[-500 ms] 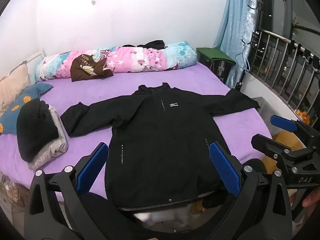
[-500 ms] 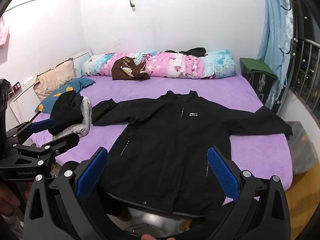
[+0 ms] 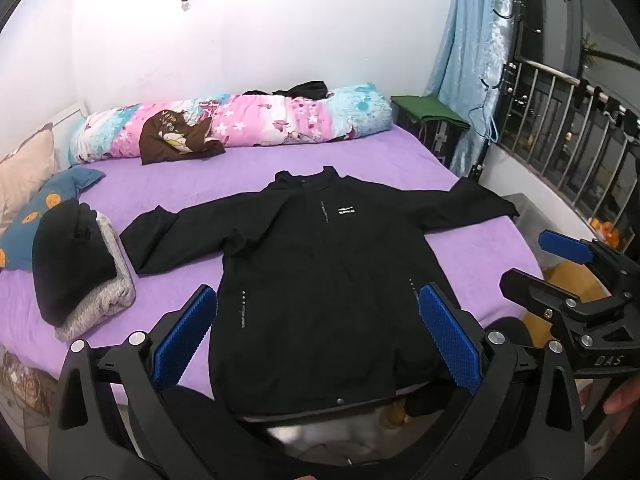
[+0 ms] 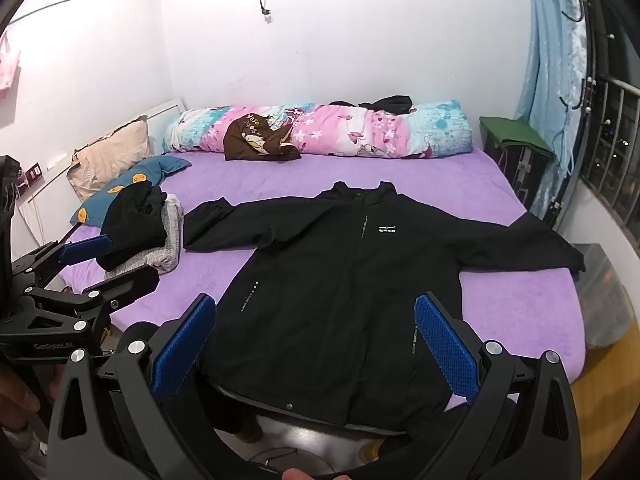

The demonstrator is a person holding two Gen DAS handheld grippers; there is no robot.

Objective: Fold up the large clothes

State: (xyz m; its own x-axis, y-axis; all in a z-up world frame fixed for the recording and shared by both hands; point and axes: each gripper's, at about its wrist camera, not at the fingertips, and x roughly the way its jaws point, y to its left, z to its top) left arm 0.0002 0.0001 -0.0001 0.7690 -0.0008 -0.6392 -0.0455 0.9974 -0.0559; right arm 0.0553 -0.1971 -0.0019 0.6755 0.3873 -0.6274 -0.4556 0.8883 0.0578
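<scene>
L hand-held gripper (image 3: 318, 334): jaws wide open, nothing btwn blue pads (image 3: 185, 335), tilted down-fwd. R hand-held gripper (image 4: 316, 344): same, wide open, empty, tilted down. Both side by side, apart, not touching. Person's fingers show at the frame edges behind each handle: R hand (image 3: 622, 398), L hand (image 4: 16, 394).

Between and beyond the wide-standing jaws of the left gripper (image 3: 316, 320) lies a black jacket (image 3: 320, 272) of smooth, matt woven cloth with small shiny metal snaps at its hem. It rests on a purple bed sheet (image 3: 248, 168) that looks soft and fleecy. The jaws' pads (image 3: 448, 336) are blue, rough-ribbed rubber set in matt black plastic with bright metal screws. Left of the jaws sits a grey knitted garment (image 3: 100, 300), coarse and fuzzy. Right of them stands a glossy metal railing (image 3: 560, 112).
</scene>
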